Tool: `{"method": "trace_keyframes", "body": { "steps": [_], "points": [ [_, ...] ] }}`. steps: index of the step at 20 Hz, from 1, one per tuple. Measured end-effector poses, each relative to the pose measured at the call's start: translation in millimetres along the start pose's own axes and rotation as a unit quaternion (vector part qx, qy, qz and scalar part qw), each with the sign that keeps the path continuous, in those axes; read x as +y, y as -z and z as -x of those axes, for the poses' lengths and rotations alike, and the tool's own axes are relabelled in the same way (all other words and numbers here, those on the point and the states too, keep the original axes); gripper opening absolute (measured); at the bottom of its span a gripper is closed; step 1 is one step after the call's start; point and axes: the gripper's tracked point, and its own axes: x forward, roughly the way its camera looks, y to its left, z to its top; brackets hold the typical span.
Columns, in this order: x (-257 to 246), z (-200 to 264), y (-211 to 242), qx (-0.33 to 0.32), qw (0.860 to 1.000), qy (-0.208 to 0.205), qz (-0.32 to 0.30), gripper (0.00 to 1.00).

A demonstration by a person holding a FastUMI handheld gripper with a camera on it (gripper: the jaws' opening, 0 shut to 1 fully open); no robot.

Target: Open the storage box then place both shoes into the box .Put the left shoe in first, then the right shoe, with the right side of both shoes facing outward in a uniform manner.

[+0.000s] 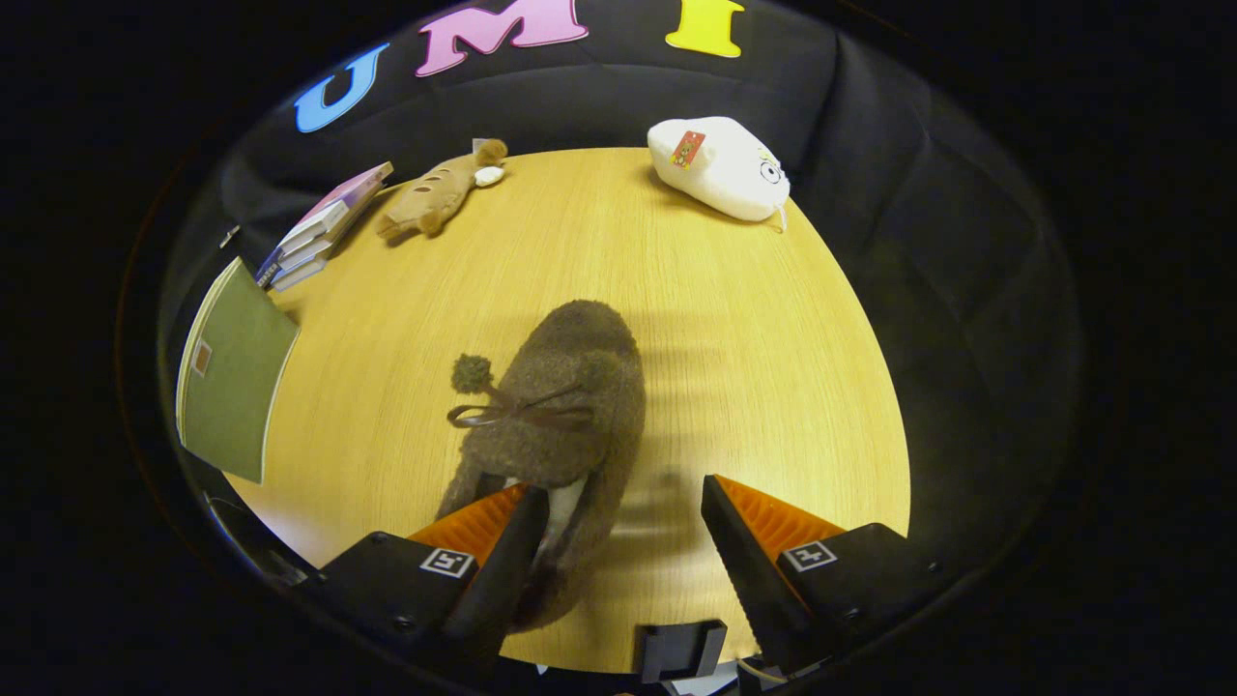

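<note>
A brown fuzzy shoe (570, 396) with a ribbon bow and a pom-pom lies on the wooden table (754, 319), toe pointing away from me. Its heel end with the pale lining sits down by my fingers. My gripper (618, 493) is open. The left finger (507, 551) reaches into or over the shoe's opening, and the right finger (734, 532) stands on the table to the right of the shoe. The shoe's right side wall lies between the two fingers, and they do not press on it.
A green book (232, 372) lies at the table's left edge, with a stack of books (319, 227) behind it. A tan plush toy (435, 193) and a white plush toy (720, 166) rest at the far edge. Black cloth surrounds the table.
</note>
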Motion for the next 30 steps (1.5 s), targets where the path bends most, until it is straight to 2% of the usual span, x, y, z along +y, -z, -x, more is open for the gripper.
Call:
{"method": "trace_keyframes", "body": {
  "steps": [3,4,5,8,9,10,11,12,13,14,15,16,17,23,30],
  "points": [
    [1,-13,-8,0.003,0.999,-0.006,-0.034,0.97],
    [6,-18,-8,0.008,0.999,-0.014,-0.049,0.87],
    [13,-20,-6,0.014,0.998,-0.023,-0.061,0.81],
    [18,-23,-2,0.020,0.997,-0.029,-0.063,0.49],
    [17,-22,-2,0.023,0.997,-0.030,-0.066,0.49],
    [16,-23,-2,0.026,0.997,-0.034,-0.068,0.42],
    [11,-22,-2,0.025,0.996,-0.029,-0.075,0.42],
    [12,-23,-3,0.027,0.996,-0.032,-0.082,0.26],
    [11,-24,-4,0.024,0.996,-0.028,-0.082,0.25],
    [8,-21,-3,0.023,0.996,-0.022,-0.080,0.16],
    [8,-20,-4,0.018,0.996,-0.021,-0.079,0.14],
    [15,-19,0,0.019,0.996,-0.030,-0.079,0.07],
    [21,-12,-1,0.015,0.995,-0.040,-0.086,0.07],
    [57,40,-21,-0.006,0.989,-0.044,-0.143,0.07],
    [170,111,-50,-0.030,0.987,-0.101,-0.121,0.07]
  ]
}}
